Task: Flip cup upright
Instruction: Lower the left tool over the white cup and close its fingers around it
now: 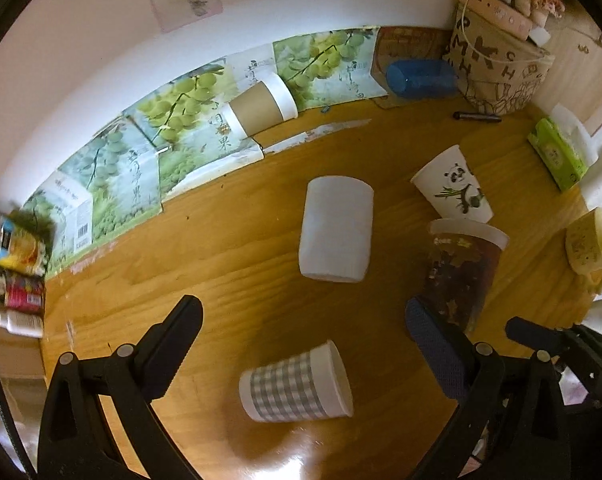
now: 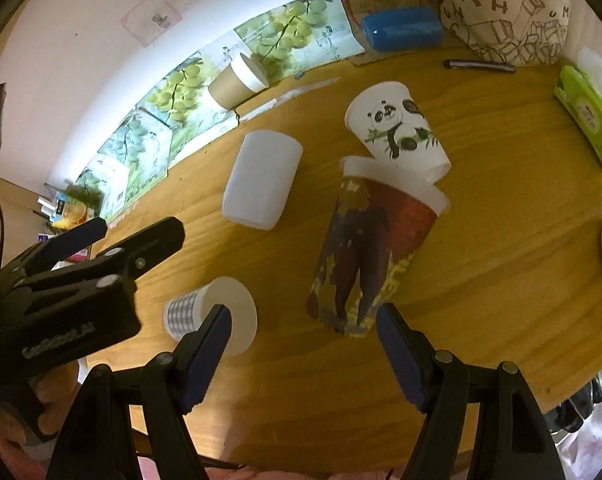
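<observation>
Several cups lie on their sides on the wooden table (image 1: 181, 264). A grey-checked paper cup (image 1: 297, 384) lies between the fingers of my open left gripper (image 1: 305, 320); it also shows in the right wrist view (image 2: 209, 312). A tall dark printed cup (image 2: 369, 252) lies just ahead of my open right gripper (image 2: 301, 320) and appears in the left wrist view (image 1: 461, 272). A panda cup (image 2: 401, 132), a plain white cup (image 2: 261, 176) and a brown sleeved cup (image 2: 237, 80) lie farther back. Both grippers are empty.
Grape-print boxes (image 1: 173, 120) line the back wall. A blue case (image 2: 401, 26), a lettered fabric bag (image 2: 509, 12), a pen (image 2: 479, 65) and a green tissue pack (image 2: 589, 112) sit at the back right. Small bottles (image 1: 17, 272) crowd the left edge.
</observation>
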Motion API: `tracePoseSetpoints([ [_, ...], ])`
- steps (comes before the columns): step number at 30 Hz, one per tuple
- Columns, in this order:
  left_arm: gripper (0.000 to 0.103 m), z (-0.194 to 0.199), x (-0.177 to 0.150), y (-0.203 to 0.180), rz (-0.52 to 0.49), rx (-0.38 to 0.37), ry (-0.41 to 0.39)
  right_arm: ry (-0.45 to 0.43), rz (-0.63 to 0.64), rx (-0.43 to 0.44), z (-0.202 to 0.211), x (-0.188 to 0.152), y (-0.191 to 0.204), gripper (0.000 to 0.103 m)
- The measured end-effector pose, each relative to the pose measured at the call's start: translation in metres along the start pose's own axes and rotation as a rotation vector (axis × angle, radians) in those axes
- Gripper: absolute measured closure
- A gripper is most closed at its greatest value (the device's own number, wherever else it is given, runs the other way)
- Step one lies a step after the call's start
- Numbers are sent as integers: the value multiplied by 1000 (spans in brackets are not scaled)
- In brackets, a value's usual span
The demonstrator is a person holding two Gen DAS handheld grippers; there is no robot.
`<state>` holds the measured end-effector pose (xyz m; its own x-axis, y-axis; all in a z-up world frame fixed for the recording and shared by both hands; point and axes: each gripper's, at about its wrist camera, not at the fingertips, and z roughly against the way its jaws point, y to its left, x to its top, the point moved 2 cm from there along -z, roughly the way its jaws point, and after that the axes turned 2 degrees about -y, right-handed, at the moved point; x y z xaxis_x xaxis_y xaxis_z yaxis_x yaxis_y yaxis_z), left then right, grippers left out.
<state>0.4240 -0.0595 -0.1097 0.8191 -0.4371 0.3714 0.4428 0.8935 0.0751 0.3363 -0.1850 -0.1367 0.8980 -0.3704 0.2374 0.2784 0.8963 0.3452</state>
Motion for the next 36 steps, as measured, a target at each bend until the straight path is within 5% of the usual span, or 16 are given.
tracePoseSetpoints([
  [36,1,-117,42,-10,-45,-55,202,-69,94,-108,-23,25,-4,27],
])
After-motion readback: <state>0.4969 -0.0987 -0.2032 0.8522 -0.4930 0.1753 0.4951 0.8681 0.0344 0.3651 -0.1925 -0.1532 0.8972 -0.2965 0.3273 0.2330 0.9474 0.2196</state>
